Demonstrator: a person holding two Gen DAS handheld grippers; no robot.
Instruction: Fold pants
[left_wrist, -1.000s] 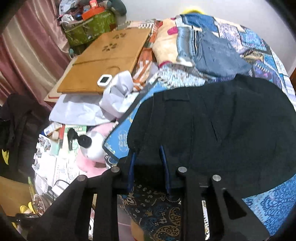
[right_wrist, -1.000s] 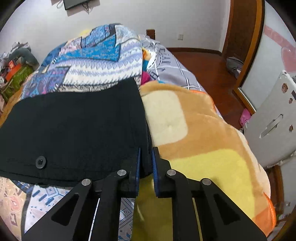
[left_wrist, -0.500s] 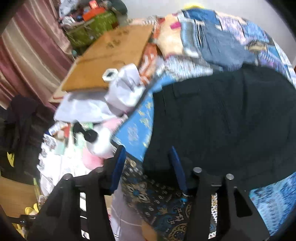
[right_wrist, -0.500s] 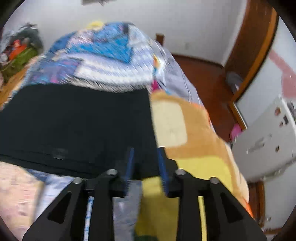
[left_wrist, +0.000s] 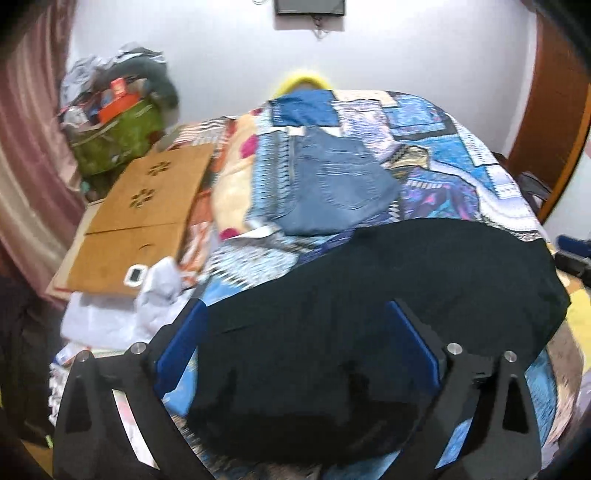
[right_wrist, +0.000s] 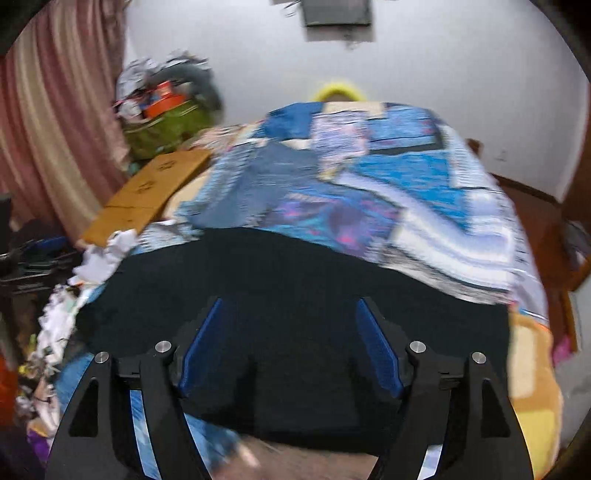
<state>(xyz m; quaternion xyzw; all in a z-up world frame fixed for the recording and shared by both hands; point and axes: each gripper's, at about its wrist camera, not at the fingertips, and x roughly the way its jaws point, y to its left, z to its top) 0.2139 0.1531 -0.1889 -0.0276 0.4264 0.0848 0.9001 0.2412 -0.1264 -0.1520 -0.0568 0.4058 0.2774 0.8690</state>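
The black pants (left_wrist: 388, 295) lie folded flat across the near part of the bed, on the patterned blue quilt (left_wrist: 443, 177). They also show in the right wrist view (right_wrist: 295, 295), which is blurred. My left gripper (left_wrist: 297, 343) is wide open and empty, held over the near edge of the pants. My right gripper (right_wrist: 291, 339) is wide open and empty over the same near edge. Folded blue jeans (left_wrist: 332, 188) lie further back on the quilt.
A brown cardboard sheet (left_wrist: 140, 218) lies left of the bed with a small white device (left_wrist: 135, 275) on it. Crumpled white paper (left_wrist: 162, 288), a green bag (left_wrist: 114, 140) and a pink curtain (left_wrist: 26, 147) are at left. A wooden door (left_wrist: 550, 122) stands at right.
Both grippers have let go of the pants and opened wide. Both have swung round and pulled back, now facing the far wall across the bed.
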